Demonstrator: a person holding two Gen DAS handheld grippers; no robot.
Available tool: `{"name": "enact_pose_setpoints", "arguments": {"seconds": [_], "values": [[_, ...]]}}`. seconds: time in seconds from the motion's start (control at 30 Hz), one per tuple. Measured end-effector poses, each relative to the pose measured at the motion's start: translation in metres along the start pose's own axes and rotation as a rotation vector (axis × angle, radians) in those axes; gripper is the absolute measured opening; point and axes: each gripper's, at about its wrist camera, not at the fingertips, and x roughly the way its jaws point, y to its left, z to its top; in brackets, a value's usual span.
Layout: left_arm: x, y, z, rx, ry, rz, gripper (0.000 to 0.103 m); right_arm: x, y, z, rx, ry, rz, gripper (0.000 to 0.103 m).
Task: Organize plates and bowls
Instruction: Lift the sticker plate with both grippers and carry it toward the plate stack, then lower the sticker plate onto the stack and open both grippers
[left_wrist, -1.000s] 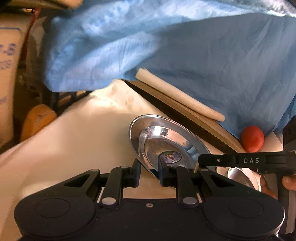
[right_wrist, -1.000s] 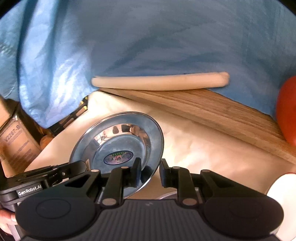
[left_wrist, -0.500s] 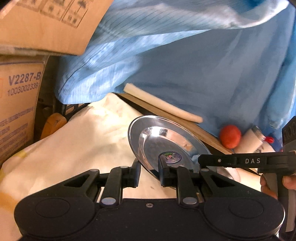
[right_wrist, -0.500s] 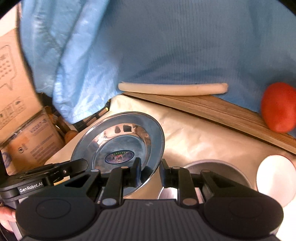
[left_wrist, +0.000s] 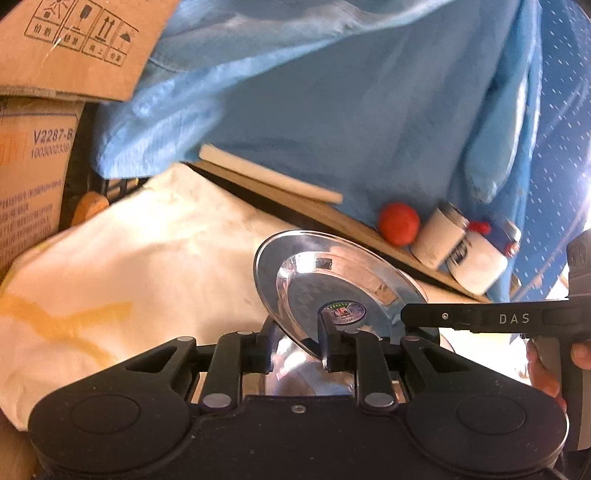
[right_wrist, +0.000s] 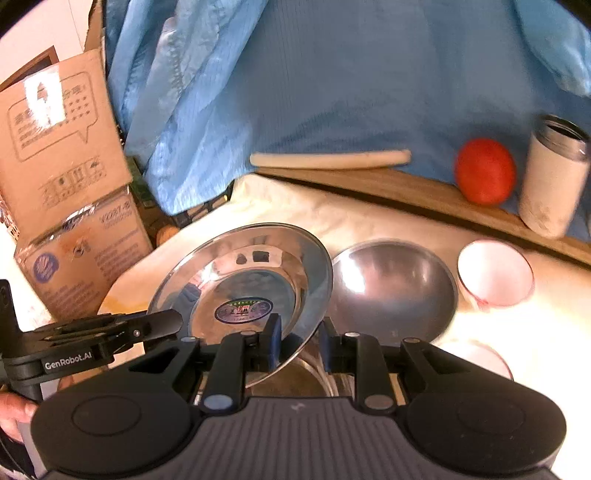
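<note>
In the left wrist view, the left hand-held gripper (left_wrist: 295, 341) is opening its jaws around the steel plate's (left_wrist: 334, 286) near rim, tilted above the cloth-covered bench (left_wrist: 147, 258). In the right wrist view, the right hand-held gripper (right_wrist: 298, 341) is clasping the plate's right rim, left of a steel bowl (right_wrist: 393, 291).
</note>
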Motion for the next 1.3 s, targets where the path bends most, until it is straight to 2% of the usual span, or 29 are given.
{"name": "enact_pose_setpoints", "arguments": {"seconds": [0.23,0.6,1.13,1.3], "values": [[-0.009,-0.011,-0.019,0.039,0.041,-0.014,0.025,-0.016,0.0,-0.026,0.017,0.015,-0.015,0.026],[-0.006,-0.017,-0.039,0.101,0.109,0.0,0.027,-0.014,0.0,-0.055,0.031,0.07,-0.024,0.029],[-0.004,-0.019,-0.038,0.146,0.154,-0.003,0.029,-0.01,-0.001,-0.062,0.013,0.095,-0.03,0.031],[-0.001,-0.02,-0.037,0.149,0.161,-0.001,0.03,-0.007,0.004,-0.063,-0.018,0.087,-0.06,0.035]]}}
